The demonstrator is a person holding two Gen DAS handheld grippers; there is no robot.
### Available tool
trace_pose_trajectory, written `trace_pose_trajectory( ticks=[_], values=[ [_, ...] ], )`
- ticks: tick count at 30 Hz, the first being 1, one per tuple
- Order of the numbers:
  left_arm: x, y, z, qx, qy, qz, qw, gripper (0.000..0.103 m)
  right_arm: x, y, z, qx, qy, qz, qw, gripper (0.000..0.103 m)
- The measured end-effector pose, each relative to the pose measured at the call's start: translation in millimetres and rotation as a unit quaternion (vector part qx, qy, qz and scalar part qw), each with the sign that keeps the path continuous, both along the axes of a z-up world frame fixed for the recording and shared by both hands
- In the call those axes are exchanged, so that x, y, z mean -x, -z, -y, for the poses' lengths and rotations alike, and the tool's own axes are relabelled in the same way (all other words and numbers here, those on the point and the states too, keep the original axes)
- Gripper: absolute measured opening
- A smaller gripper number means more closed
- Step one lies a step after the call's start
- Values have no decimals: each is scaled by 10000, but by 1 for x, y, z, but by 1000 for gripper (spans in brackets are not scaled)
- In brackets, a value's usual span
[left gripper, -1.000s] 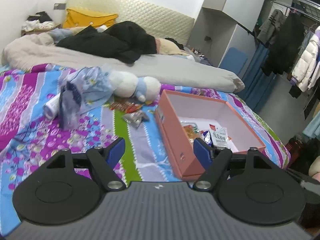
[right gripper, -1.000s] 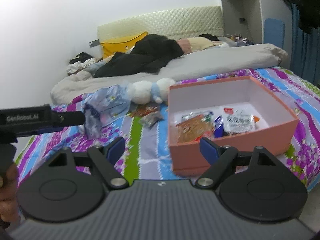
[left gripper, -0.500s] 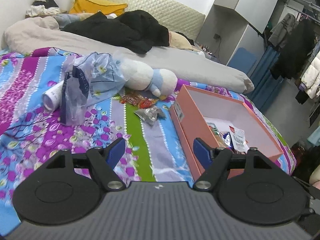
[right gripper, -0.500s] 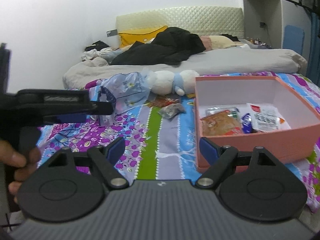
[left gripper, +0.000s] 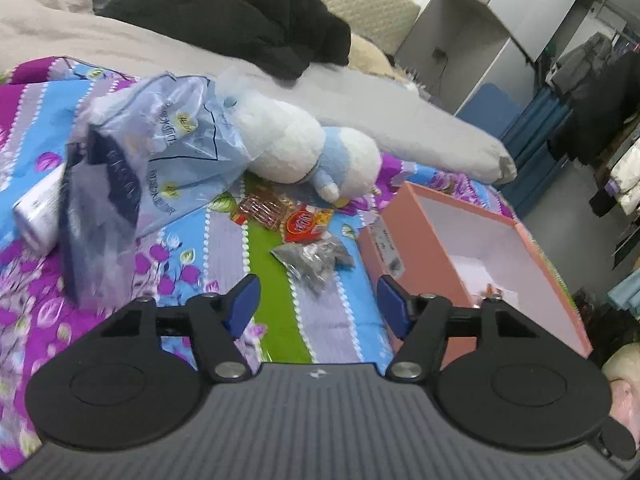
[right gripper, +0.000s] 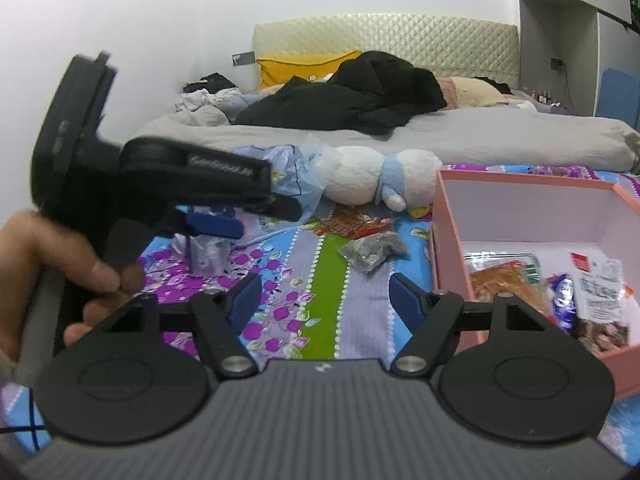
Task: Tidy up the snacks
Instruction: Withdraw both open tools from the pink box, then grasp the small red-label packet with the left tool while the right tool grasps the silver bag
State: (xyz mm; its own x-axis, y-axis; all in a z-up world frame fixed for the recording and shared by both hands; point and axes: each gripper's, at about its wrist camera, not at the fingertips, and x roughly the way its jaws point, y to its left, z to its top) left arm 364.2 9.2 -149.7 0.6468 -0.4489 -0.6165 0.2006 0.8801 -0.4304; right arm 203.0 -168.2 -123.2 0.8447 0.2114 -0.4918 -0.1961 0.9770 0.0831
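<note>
Left wrist view: your left gripper (left gripper: 318, 300) and right gripper (right gripper: 325, 295), jaws just narrowing yet parted and empty, hover near the grey snack packet (left gripper: 314, 258).

Bed (left gripper: 328, 320) bears box (left gripper: 404, 256), snacks (left gripper: 312, 258), plush (left gripper: 296, 152).

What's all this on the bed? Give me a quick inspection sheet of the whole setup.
Surface: striped floral bedsheet.
Job's things: pink box holding snack packets; loose snacks and a grey packet lie on the sheet beside it.
Clutter: plastic bag, plush toy, black clothes.
Grippers: left gripper and right gripper open, empty, jaws just narrowing.
Cables: nothing seen.
Surroundings: headboard, hanging clothes.
</note>
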Motion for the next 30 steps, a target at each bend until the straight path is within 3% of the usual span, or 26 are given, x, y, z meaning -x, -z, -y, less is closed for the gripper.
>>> trace_pose_trajectory(
  ticks=[6, 16, 25, 30],
  values=[
    [-63, 23, 12, -137, 18, -358, 9993, 69, -43, 34, -9, 37, 77, -103, 9999, 72],
    [-155, 69, 33, -465, -15, -835, 9954, 70, -106, 86, -6, -25, 700, -343, 9970, 72],
    [-191, 90, 43, -884, -104, -830, 9926, 74, -152, 106, -13, 95, 516, -295, 9982, 72],
    [-206, 96, 44, -892, -114, -848, 9923, 74, -166, 113, -15, 302, 636, -313, 9970, 72]
  ],
)
